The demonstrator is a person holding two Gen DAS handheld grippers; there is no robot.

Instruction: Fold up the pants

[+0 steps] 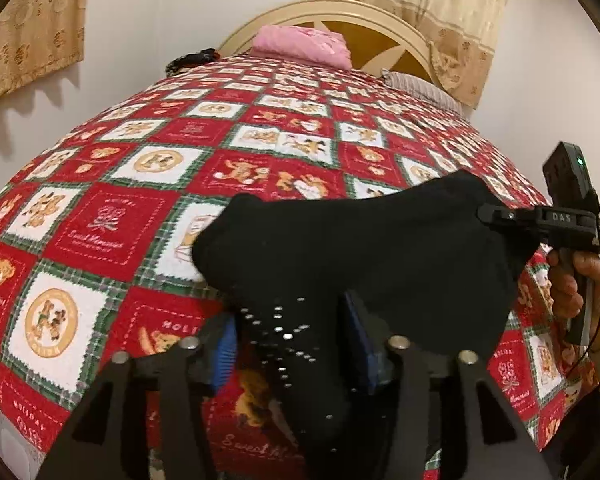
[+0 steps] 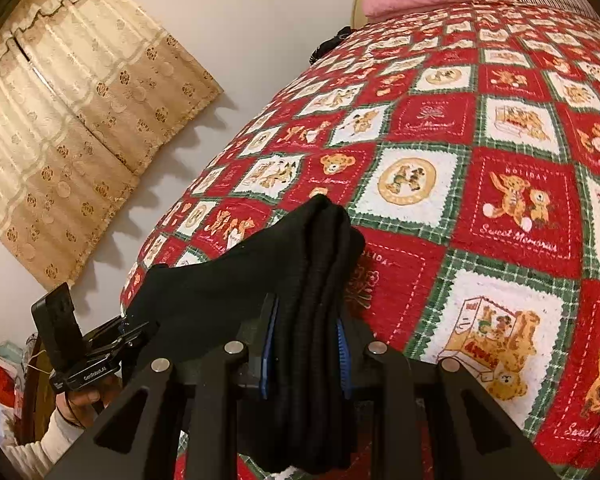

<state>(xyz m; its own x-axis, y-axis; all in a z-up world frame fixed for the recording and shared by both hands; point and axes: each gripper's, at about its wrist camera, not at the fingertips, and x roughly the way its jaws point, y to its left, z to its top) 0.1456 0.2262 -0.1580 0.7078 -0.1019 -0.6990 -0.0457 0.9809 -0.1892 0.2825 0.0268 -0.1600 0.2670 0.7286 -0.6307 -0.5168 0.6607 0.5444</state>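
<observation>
While the black pants [image 1: 360, 248] are being held up, bunched, by both pinched-shut grippers [image 1: 292, 344] [image 2: 306, 344], neat folding is being left undone at 6 o'clock over the bed [image 1: 140, 184].

We read "HOLIDAY" and "Sweet Memories" stitched on the red squares of the bedspread [image 2: 516, 216], and again in the left wrist view [image 1: 96, 232]. The right tongs [image 1: 500, 216] carry the letters "DAS" on their body.

A bed [image 1: 148, 184] wears a red, white and green teddy-bear quilt [image 2: 480, 168]. Pale walls [image 1: 160, 12] carry beige floral curtains [image 2: 80, 128]. A cream arched headboard [image 1: 384, 28] stands beyond.
</observation>
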